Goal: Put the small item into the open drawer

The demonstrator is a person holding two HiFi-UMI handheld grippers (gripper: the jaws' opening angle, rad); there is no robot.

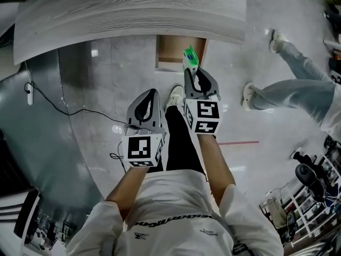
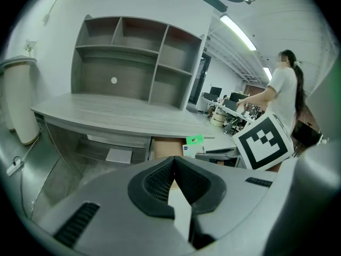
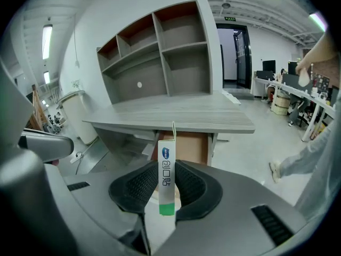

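Note:
A small white-and-green box (image 3: 167, 177) stands upright between the pads of my right gripper (image 3: 166, 183), which is shut on it. From the head view the box (image 1: 189, 58) sticks out of the right gripper (image 1: 193, 71) just in front of the open wooden drawer (image 1: 178, 49) under the grey desk (image 1: 128, 12). The left gripper view shows the box (image 2: 193, 144) near the drawer (image 2: 166, 148). My left gripper (image 1: 148, 101) hangs lower and to the left, its jaws shut with nothing between them (image 2: 173, 167).
A shelf unit (image 3: 160, 57) stands on the desk. A person in jeans (image 1: 298, 92) walks on the floor at the right. A black cable (image 1: 69, 111) trails over the floor at the left, beside a grey curved panel (image 1: 37, 143).

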